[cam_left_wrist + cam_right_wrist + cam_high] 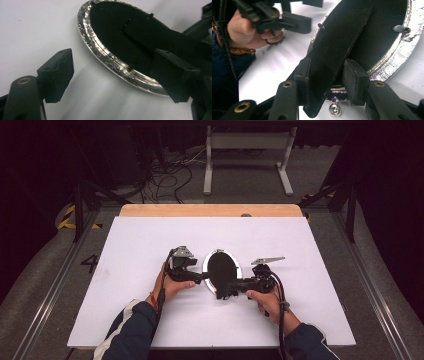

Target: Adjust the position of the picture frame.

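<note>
An oval picture frame [221,270] lies face down on the white table top, its silver rim [105,53] around a black back. A black stand flap [337,47] rises from that back. My right gripper [327,77] reaches in from the right and is shut on the flap, one pad on each side. My left gripper [116,75] is open at the frame's left edge. One jaw hangs over the bare table and the other over the rim, neither pressing on it. A hand holds the left gripper [297,21] in the right gripper view.
The white sheet [150,320] covers a wooden table whose far edge [210,210] shows. Beyond it lie floor cables [165,180] and a grey metal stand [247,150]. Dark frame bars stand at both sides.
</note>
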`<state>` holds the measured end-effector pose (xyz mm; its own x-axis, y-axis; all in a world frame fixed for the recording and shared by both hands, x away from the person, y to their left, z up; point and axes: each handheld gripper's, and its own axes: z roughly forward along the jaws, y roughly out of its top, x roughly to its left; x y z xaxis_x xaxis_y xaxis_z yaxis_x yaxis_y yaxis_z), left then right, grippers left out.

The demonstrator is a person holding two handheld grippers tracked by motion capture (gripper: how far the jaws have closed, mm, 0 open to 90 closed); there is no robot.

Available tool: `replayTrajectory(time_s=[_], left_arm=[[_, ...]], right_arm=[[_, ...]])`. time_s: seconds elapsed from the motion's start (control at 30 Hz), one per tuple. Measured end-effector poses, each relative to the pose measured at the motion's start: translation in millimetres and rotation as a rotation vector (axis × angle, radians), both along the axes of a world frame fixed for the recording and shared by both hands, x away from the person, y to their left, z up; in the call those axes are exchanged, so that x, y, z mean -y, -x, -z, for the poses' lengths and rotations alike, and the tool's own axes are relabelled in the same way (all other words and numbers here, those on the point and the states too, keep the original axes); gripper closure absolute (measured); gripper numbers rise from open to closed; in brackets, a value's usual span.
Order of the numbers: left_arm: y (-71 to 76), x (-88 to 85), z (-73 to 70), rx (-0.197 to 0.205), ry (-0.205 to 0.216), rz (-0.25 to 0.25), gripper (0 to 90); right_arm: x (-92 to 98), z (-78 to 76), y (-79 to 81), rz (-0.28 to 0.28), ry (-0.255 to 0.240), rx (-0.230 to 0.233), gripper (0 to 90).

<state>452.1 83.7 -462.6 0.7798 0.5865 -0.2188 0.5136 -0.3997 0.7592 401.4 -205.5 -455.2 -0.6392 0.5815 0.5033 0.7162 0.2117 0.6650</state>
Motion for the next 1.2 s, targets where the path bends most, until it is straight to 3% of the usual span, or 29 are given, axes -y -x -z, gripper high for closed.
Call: replayTrajectory(time_s=[0.1, 0.2, 0.43, 0.57, 0.67, 0.7, 0.73, 0.8, 0.97, 1.2], left_arm=[[-4.4, 2.6, 2.9, -0.03, 0.008, -0.014, 19.1], [-6.6, 3.4, 2.7, -0.029, 0.011, 0.004, 21.0], [-9.9, 12.6, 2.8, -0.101, 0.074, 0.068, 29.1], [-12.0, 11.7, 2.2, -0.125, 0.126, 0.073, 31.0], [-11.7, 9.7, -0.5, -0.113, 0.132, 0.087, 38.5], [-10.6, 8.7, -3.2, -0.105, 0.154, 0.087, 38.5], [-9.0, 7.1, -9.8, -0.075, 0.162, 0.095, 44.3], [-6.9, 7.3, -13.2, -0.062, 0.166, 0.098, 45.8], [0.2, 4.5, -28.0, 0.028, 0.176, 0.148, 54.1], [6.9, 4.0, -35.7, 0.065, 0.165, 0.194, 58.1]], right_arm=[[-0.3, -0.3, 1.4, -0.011, 0.009, 0.023, 60.3], [-1.7, -1.8, 3.5, -0.016, 0.032, 0.043, 60.3], [-3.7, -4.6, 8.3, -0.028, 0.066, 0.088, 60.2], [-1.9, -4.9, 10.1, -0.041, 0.065, 0.109, 60.2], [-1.5, -5.5, 11.5, -0.045, 0.066, 0.12, 60.2], [-1.0, -6.2, 12.2, -0.048, 0.064, 0.121, 61.1], [1.2, -6.9, 13.6, -0.047, 0.054, 0.12, 65.5], [2.3, -7.0, 13.7, -0.045, 0.051, 0.123, 67.2], [5.6, -7.9, 13.8, -0.026, 0.034, 0.124, 75.7], [8.0, -6.6, 13.8, -0.016, 0.009, 0.114, 77.5]])
